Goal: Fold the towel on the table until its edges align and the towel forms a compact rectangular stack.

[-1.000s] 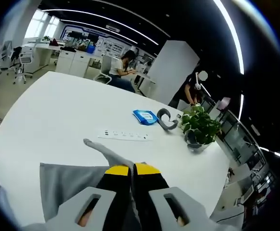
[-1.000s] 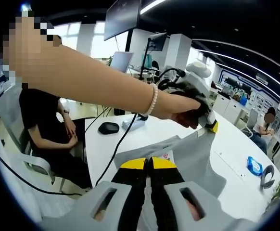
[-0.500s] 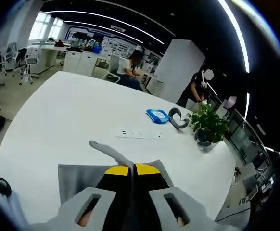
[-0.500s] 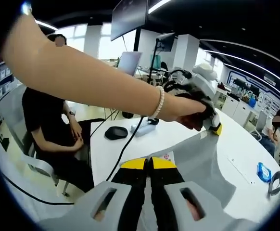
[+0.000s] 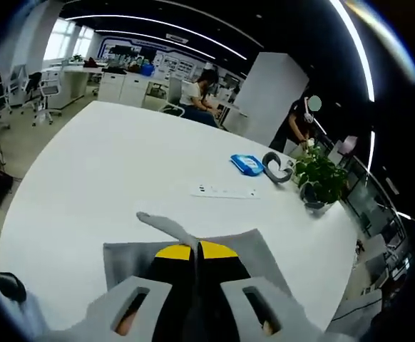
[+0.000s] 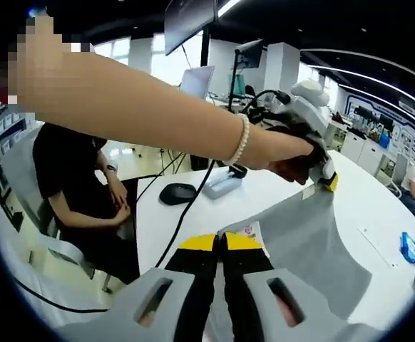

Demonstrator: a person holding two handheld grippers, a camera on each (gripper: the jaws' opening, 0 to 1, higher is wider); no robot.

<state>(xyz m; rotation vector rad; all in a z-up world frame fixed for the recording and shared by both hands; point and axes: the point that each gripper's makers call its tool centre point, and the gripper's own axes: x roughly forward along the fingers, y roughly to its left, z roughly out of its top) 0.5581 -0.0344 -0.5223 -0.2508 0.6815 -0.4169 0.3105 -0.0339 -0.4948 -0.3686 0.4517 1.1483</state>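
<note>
1. Left gripper (image 5: 195,251): fingers closed on the grey towel (image 5: 257,251), whose pinched corner rises just beyond the tips.
2. Right gripper (image 6: 220,243): fingers clamped on another towel edge; cloth spreads ahead over the white worktop (image 6: 157,214).
3. Beyond the left fingers: power strip (image 5: 224,191), potted plant (image 5: 320,179).

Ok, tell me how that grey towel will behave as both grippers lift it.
The grey towel is probably floppy: it sags between the left gripper and right gripper. Likely light, since its pinched corner stands up. It should slide easily on the smooth white table.
</note>
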